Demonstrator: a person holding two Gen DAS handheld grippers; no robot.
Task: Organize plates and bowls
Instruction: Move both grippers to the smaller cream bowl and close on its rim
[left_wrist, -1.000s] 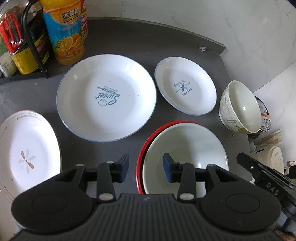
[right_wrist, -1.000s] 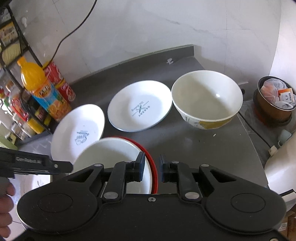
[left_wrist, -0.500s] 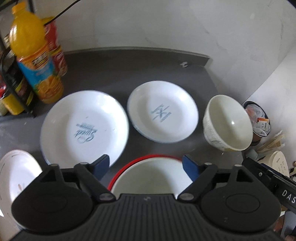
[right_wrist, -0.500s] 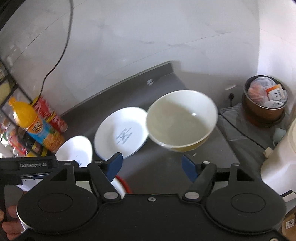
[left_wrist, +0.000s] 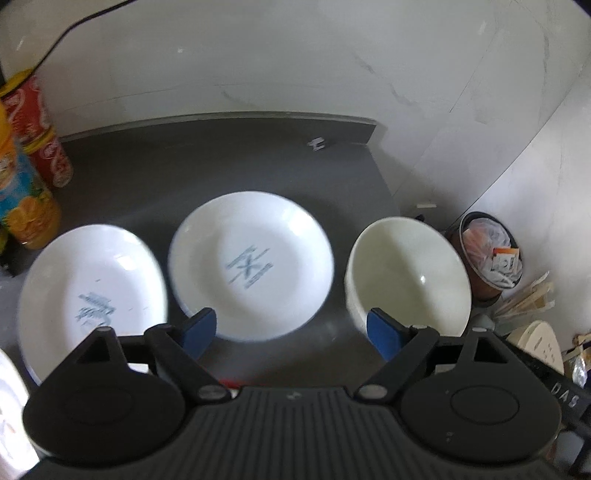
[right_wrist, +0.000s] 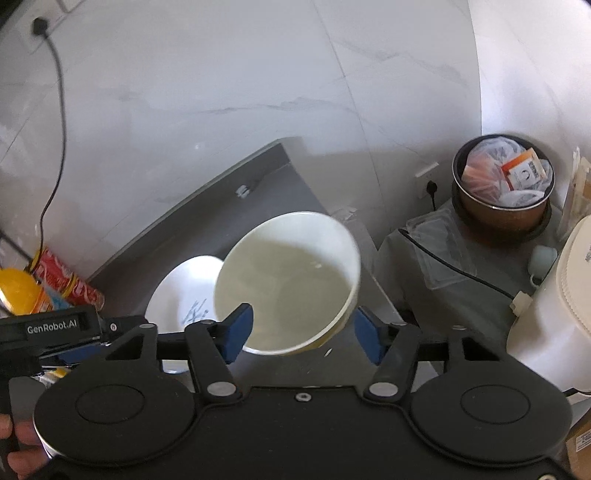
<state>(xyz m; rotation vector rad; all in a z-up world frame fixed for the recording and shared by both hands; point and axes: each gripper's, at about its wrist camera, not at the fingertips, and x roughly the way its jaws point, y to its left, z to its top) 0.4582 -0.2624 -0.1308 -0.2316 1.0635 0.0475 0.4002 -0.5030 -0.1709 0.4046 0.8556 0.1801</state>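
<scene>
Left gripper (left_wrist: 291, 332) jaws spread wide, nothing held; small plate (left_wrist: 255, 264) seen just ahead. Right gripper (right_wrist: 303, 330) jaws spread wide, cream bowl (right_wrist: 286, 284) framed between them, ungripped.

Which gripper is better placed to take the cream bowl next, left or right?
Probably the right gripper: its open fingers frame the cream bowl. The left gripper, also open, faces the small plate, with the bowl off to its right side.
</scene>
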